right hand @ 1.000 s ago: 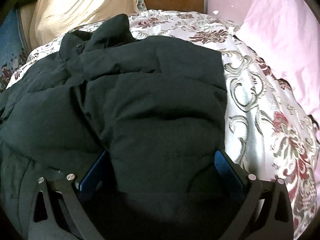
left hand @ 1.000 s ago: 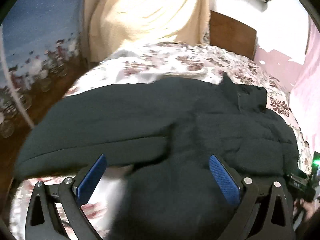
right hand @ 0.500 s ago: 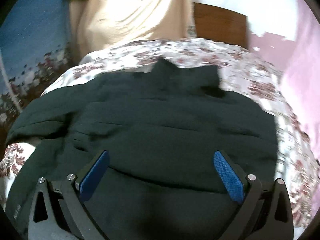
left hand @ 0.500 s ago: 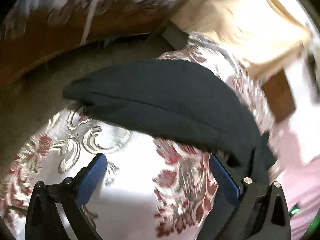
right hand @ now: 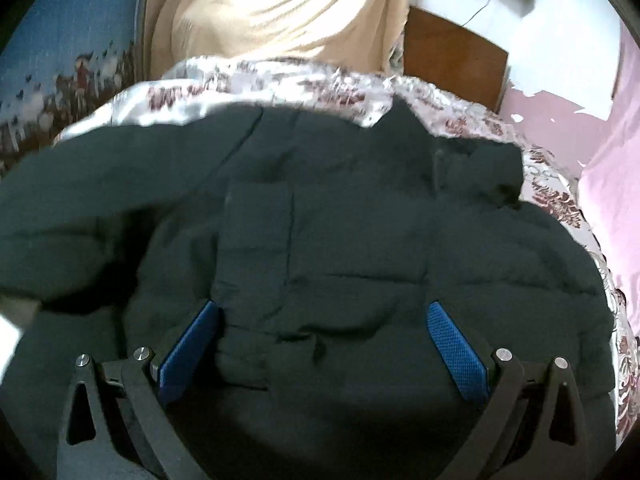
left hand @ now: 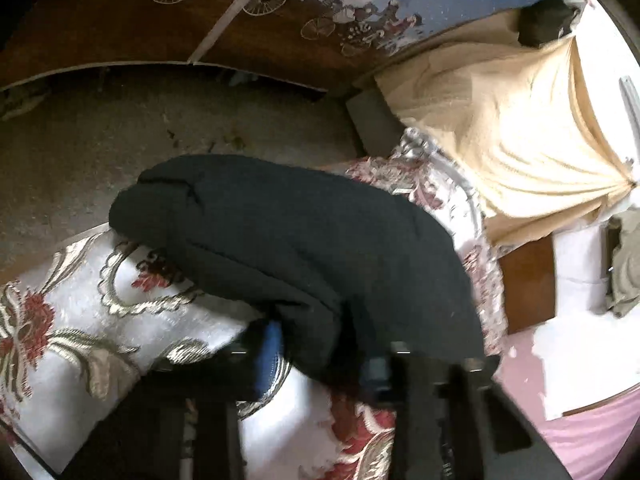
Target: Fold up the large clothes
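Garment: we log one dark padded jacket (right hand: 360,240), spread over the floral bedspread (left hand: 80,280), collar toward the headboard (right hand: 452,60).
Sleeve: we see the jacket's sleeve (left hand: 280,232) reaching past the bed edge, its cuff end over the floor (left hand: 120,140).
Left gripper (left hand: 320,360): we judge its jaws drawn in on the sleeve fabric; the picture is blurred, so the hold is not certain.
Right gripper (right hand: 320,340): jaws wide apart, hovering over the jacket body, gripping nothing.
Risk: we expect the thick, slippery padding could slide out of a shallow pinch, dropping the sleeve to the floor.
Room: we have open bedspread right of the jacket; the draped curtain (right hand: 280,8) bounds the far side.
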Demonstrator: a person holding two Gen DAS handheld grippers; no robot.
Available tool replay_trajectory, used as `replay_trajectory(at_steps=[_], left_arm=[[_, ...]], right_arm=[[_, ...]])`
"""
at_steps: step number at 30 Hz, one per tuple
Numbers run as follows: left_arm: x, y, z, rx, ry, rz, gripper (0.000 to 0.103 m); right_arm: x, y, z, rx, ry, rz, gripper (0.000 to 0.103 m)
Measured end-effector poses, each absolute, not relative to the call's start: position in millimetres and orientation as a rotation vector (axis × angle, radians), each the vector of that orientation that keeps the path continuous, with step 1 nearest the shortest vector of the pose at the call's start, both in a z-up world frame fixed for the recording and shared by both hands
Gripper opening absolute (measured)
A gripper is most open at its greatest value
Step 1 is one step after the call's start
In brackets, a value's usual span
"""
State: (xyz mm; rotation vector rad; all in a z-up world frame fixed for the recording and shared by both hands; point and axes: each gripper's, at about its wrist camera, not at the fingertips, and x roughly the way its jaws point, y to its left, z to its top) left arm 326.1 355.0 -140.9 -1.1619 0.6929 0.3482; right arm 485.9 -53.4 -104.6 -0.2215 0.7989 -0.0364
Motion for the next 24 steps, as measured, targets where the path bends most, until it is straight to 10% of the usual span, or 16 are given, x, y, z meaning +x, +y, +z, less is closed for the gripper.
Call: replay_trajectory(at_steps=[4,24], left_arm=[[326.8,347.9,-124.1,-1.065,0.635,0.371,0.006],[380.9,123.2,112.1,-0.222,0.338,0.051,0.005]], right_arm=[[487.1,-52.0,-109.0,-0.236,0.822,-0.02,0.102],[427.9,-171.1,-32.0,0.133,0.806,0.206,0.102]])
